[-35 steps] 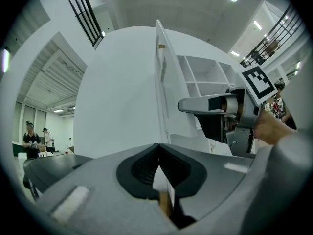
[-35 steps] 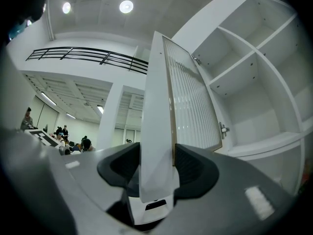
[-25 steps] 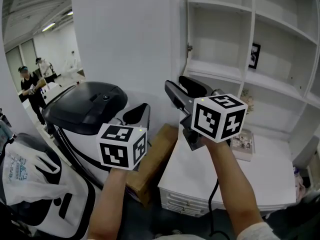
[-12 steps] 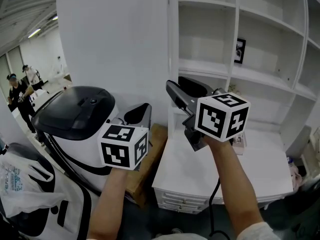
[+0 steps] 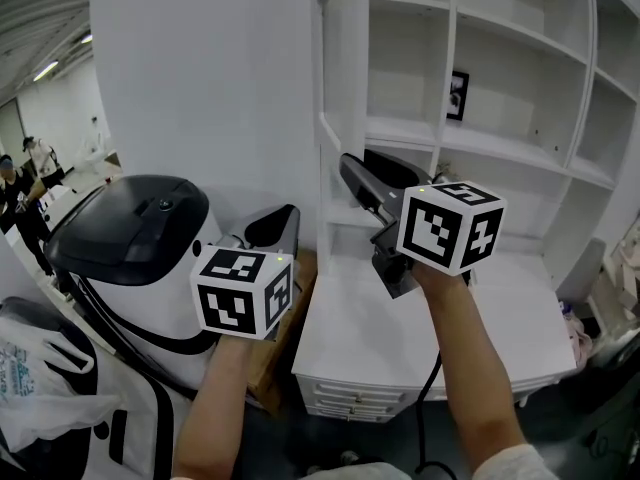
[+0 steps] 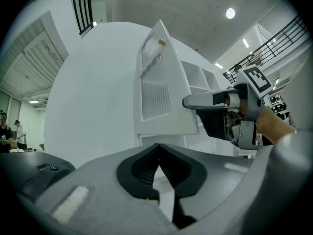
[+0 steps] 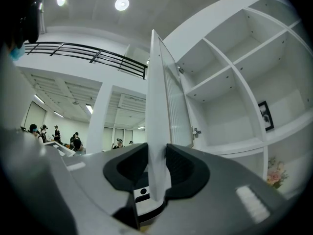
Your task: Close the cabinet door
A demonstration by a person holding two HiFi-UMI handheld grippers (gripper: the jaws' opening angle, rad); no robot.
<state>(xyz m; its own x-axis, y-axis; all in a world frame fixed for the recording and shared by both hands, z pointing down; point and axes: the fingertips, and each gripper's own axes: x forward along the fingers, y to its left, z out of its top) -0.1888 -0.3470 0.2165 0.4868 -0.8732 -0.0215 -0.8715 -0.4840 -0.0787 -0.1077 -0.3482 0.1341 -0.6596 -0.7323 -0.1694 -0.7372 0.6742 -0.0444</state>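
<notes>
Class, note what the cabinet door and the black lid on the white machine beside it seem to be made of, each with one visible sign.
Cabinet door: likely painted wood or board, smooth white satin; thick solid edge, slatted inner panel.
Black lid: probably moulded plastic, slightly glossy; rounded shape with soft reflections.

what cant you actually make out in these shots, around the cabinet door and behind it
- Small fitting near the top of the cabinet door: too small in the left gripper view to tell a knob from a latch.
- Framed picture: too small and dark in the head view to tell what it shows.
- People at far left: tiny, and partly cut off by the head view's edge.
</notes>
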